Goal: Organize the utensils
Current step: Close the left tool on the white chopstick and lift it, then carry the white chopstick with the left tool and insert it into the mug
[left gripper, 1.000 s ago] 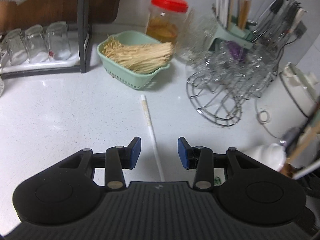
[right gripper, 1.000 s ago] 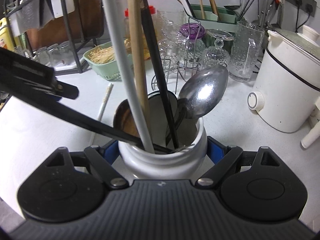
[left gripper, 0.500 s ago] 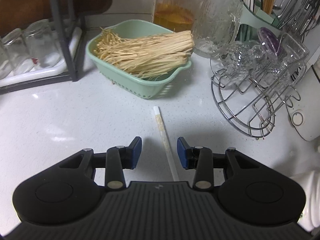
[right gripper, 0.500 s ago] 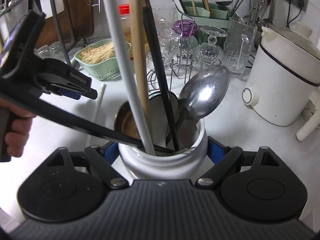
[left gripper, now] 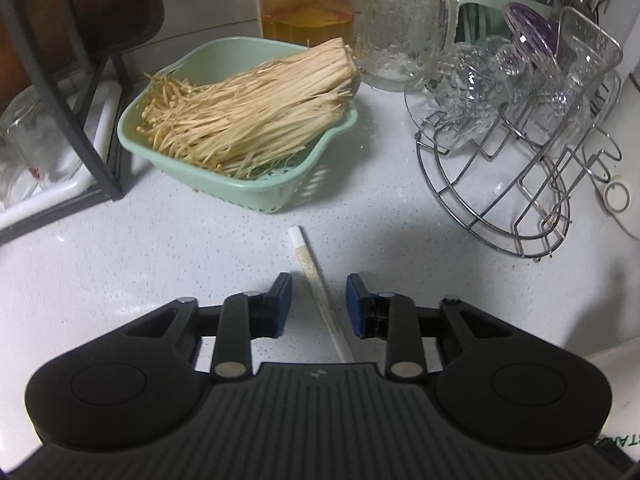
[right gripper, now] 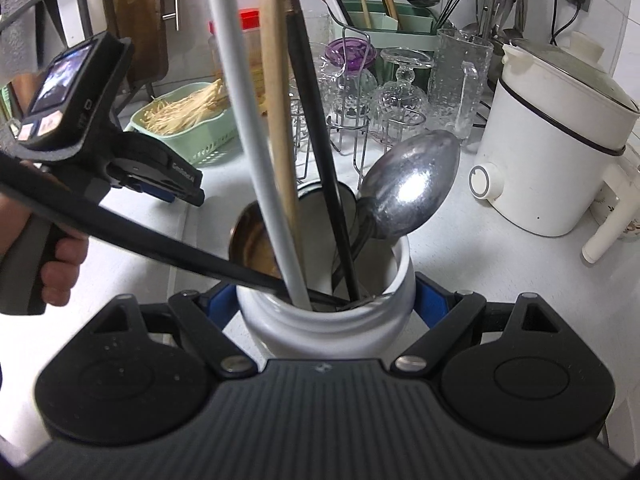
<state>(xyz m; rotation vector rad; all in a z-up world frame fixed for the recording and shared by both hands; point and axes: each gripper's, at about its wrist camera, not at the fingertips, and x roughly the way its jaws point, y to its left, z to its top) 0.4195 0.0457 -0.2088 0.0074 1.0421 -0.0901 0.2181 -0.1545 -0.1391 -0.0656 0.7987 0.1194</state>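
Now left tongs (left gripper: 319, 303) closing astride chopstick (left gripper: 316, 284)

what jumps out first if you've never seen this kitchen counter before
Up close, a white jar crammed with long handles and a big shiny spoon sits clamped in the right gripper. On the speckled counter, a lone white chopstick lies between the pads of the left gripper, whose jaws have just been closing without touching it. Behind it sits a green basket of pale thin mushrooms.

Both wrist cameras looked steeply down, close over the table (left gripper: 120, 248). Each saw the green basket (left gripper: 280, 196) (right gripper: 200, 148) at 11 o'clock and the wire glass rack (left gripper: 500, 200) (right gripper: 352, 128) at 1 o'clock.
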